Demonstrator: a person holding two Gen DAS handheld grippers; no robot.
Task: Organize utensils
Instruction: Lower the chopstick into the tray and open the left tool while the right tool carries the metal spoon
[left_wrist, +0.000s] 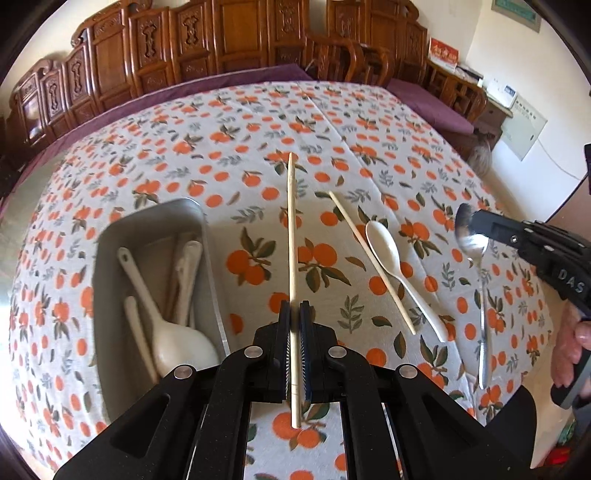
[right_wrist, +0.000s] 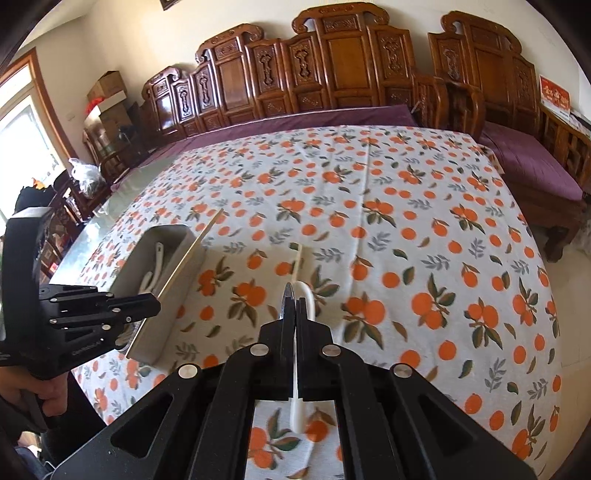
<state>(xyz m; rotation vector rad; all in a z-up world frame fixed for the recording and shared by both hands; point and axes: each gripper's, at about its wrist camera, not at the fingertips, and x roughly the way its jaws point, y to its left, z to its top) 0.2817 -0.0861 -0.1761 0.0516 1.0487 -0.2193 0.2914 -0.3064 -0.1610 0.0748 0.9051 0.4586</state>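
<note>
Left wrist | chopstick clamped in left gripper (tray just left)

a matt printed cloth tablecloth holds a dull grey metal tray, pale wooden chopsticks, a glossy white spoon and a shiny metal spoon.

- Bright daylight enters from the window at left.
- Fisheye bending curves the edges, corners vignetted black.
- Slight motion blur softens the tablecloth.
</note>
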